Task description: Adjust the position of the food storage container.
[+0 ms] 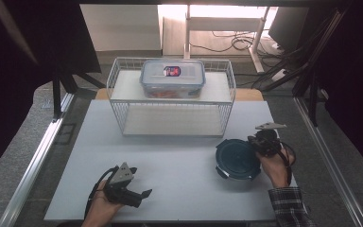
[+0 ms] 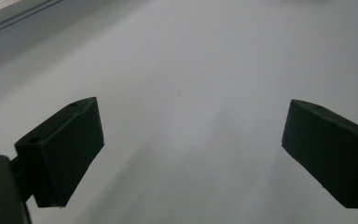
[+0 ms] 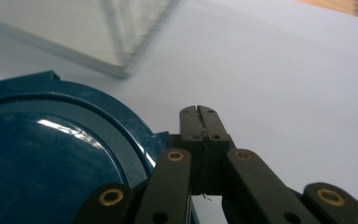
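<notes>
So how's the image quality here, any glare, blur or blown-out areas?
High view: the floor strip behind the wire rack is blown out. Right gripper view: glare streak on the blue lid, rack corner blurred. Left gripper view: soft, the table featureless.

Rack at the back, lid up front

Container (image 1: 172, 78) sits on the wire rack (image 1: 170, 97); round lid (image 1: 237, 158) lies before it (toward the right).

The label (image 1: 172, 71) on the clear container's lid was too small to read, and the wire rack (image 3: 135, 32) blurred, cut off by the right gripper view's top edge.
</notes>
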Demonstrator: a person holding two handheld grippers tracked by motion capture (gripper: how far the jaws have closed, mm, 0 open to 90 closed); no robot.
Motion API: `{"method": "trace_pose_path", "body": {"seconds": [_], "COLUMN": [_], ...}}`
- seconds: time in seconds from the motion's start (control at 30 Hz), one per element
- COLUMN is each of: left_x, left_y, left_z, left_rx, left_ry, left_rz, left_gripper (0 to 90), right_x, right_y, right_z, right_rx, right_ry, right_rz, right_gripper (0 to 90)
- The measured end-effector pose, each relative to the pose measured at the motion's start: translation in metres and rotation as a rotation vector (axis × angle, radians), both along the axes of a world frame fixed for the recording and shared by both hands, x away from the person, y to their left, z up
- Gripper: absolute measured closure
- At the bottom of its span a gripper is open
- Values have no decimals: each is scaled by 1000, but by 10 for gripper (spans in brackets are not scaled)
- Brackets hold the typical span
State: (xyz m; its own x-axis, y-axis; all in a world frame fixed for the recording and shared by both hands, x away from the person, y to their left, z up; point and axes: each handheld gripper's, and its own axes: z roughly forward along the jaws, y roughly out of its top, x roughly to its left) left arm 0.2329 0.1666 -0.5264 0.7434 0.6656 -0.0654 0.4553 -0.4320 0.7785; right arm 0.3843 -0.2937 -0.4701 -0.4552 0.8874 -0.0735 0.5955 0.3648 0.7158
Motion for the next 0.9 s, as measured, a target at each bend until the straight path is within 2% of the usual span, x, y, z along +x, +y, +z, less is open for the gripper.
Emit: {"method": "trace_pose_path", "body": {"seconds": [0.07,0.13,0.17,0.23,0.3,0.33,0.4,0.53,0.6,0.73,0.9], "left_x": [-1,-2,-3,-3,-3,-3,-3,-4,-4,-4,-2], "left_y": [-1,-1,-1,0,0,1,0,-2,-2,-3,-4], "left_z": [0,1,1,1,1,1,1,2,2,1,1], "left_rx": [6,12,17,18,15,16,15,22,22,21,19], "left_ry": [-1,-5,-9,-10,-6,-5,-6,-14,-16,-13,-10], "left_rz": [-2,-3,-5,-5,-3,-3,-4,-11,-13,-14,-13], "left_gripper": [48,48,48,48,48,48,49,49,49,49,50], "right_x": [-3,-7,-10,-18,-30,-37,-50,-69,-71,-67,-63], "right_y": [7,7,4,-1,-8,-11,-14,-18,-16,-18,-8], "right_z": [-1,1,2,5,7,7,4,0,1,0,0], "right_rx": [2,-10,-8,-33,-19,-7,-14,27,10,45,29], "right_ry": [-6,-20,-38,-63,-60,-50,-42,-14,-15,1,-7], "right_rz": [19,12,-10,-62,-100,-103,-114,-118,-118,-124,-121], "right_gripper": [895,893,893,893,892,892,892,892,893,894,895]}}
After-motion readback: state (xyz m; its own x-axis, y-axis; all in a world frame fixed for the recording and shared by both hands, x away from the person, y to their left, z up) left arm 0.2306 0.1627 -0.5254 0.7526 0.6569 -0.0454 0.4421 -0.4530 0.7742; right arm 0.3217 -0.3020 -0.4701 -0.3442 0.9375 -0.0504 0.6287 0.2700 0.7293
